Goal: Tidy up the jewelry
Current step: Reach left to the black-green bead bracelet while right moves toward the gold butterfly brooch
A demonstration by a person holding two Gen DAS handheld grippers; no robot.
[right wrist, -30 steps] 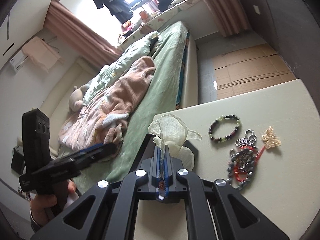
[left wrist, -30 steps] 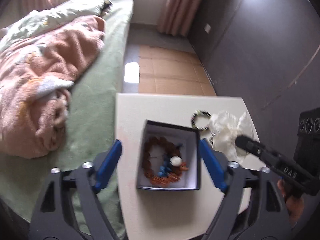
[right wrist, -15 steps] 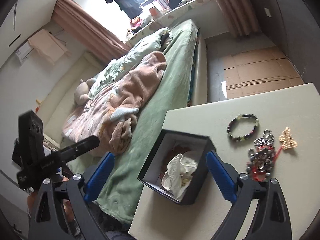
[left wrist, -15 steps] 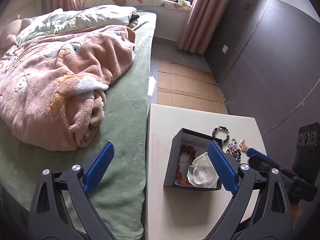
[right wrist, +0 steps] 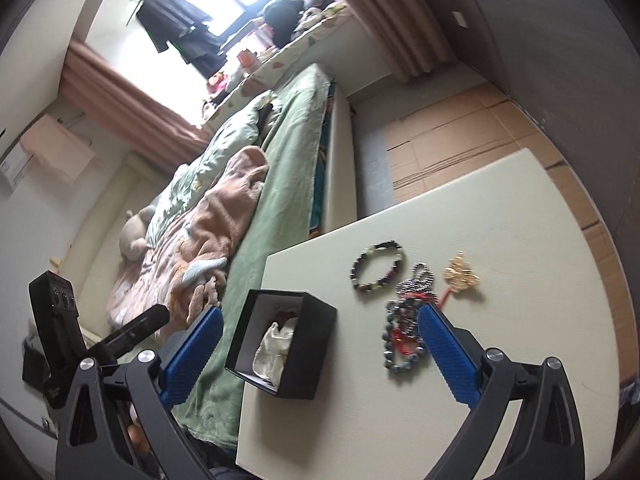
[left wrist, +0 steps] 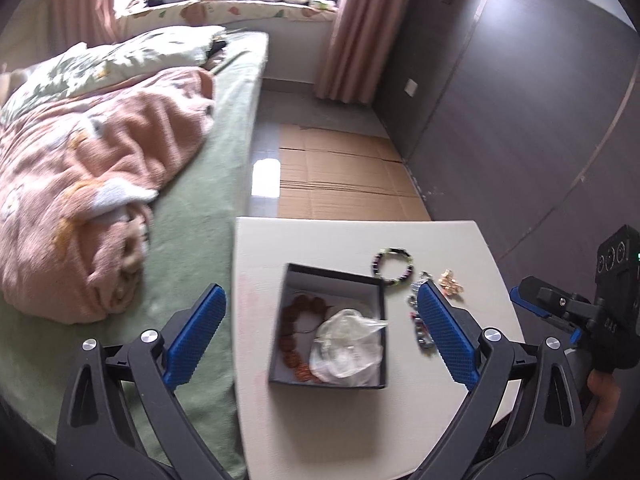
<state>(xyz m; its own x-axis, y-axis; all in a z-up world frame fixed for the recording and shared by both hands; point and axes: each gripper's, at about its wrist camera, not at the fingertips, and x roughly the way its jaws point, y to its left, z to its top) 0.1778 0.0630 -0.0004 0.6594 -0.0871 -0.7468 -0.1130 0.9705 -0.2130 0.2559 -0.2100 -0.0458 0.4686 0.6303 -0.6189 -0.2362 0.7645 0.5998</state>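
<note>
A black jewelry box (left wrist: 376, 298) (right wrist: 320, 344) stands on the white table (left wrist: 340, 432) (right wrist: 520, 208). Inside lie a brown bead bracelet (left wrist: 290, 332) and a clear organza pouch (left wrist: 346, 350) (right wrist: 274, 346). A dark bead bracelet (left wrist: 393, 262) (right wrist: 376, 268), a pile of beaded strands (right wrist: 404, 332) (left wrist: 420, 324) and a gold charm (left wrist: 451, 282) (right wrist: 460, 274) lie on the table to the box's right. My left gripper (left wrist: 320, 338) is open and empty above the box. My right gripper (right wrist: 316, 354) is open and empty, above the box and the bead pile.
A bed (left wrist: 192, 248) with green sheet and pink blanket (left wrist: 80, 200) borders the table's left edge. Flattened cardboard (left wrist: 340, 176) covers the floor beyond the table. A dark wall panel (left wrist: 520, 120) stands to the right.
My right gripper has opened and let the pouch go into the box, then pulled back. My left gripper has lifted away from around the box.
</note>
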